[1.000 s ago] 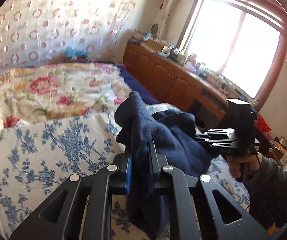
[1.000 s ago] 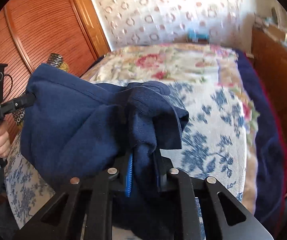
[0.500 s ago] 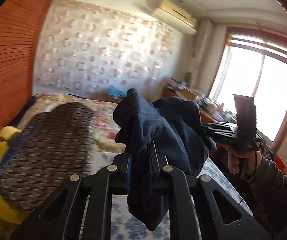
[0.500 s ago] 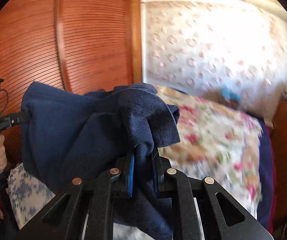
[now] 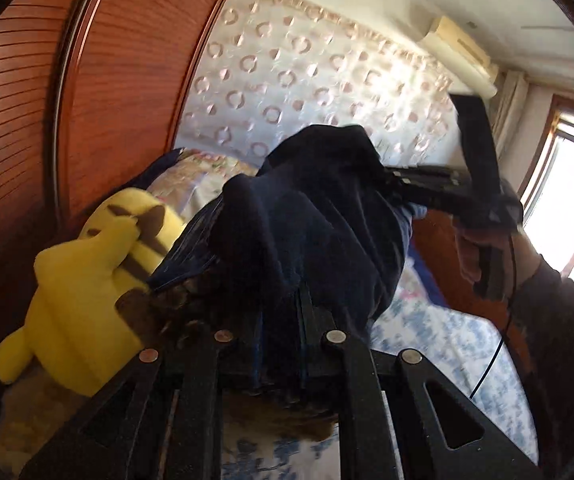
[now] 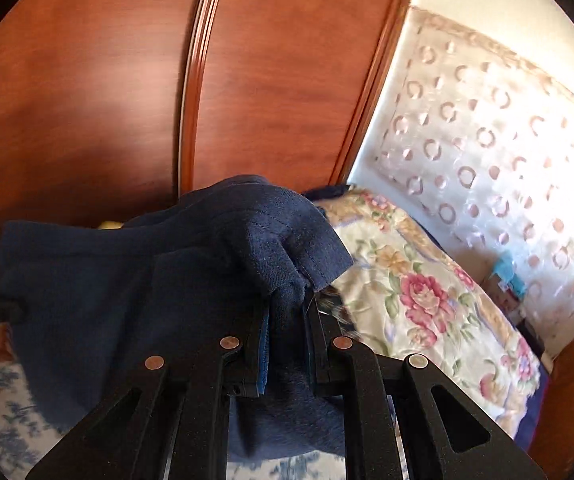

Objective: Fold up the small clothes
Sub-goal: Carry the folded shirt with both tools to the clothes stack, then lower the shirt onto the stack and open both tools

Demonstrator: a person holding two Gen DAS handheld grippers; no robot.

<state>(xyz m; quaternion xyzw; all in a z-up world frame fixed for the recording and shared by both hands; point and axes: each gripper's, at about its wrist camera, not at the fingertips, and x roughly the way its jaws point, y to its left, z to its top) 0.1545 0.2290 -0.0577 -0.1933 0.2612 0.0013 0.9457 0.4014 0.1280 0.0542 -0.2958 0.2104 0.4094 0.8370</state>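
Between the black jaws of the left gripper (image 5: pixel 281 344) sits a navy blue garment (image 5: pixel 307 216), plain and unpatterned. Left of those jaws lies a bright yellow plush toy (image 5: pixel 83 280) with brown stripes. Beyond them stands a reddish-brown wooden wardrobe (image 5: pixel 87 80). Right of the right gripper (image 6: pixel 287 344) spreads a cream quilt (image 6: pixel 427 292) with pink roses and green leaves. Below both, a white sheet (image 5: pixel 447 344) carries blue flowers. The white wall covering (image 6: pixel 487 140) shows pinkish rings.

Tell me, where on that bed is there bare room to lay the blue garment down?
Free: the blue-and-white floral bedspread below the navy garment, and the rose-patterned quilt stretching toward the circle-patterned curtain. Crowded: the corner by the wooden wardrobe, where a yellow plush toy and a brown patterned cushion sit.
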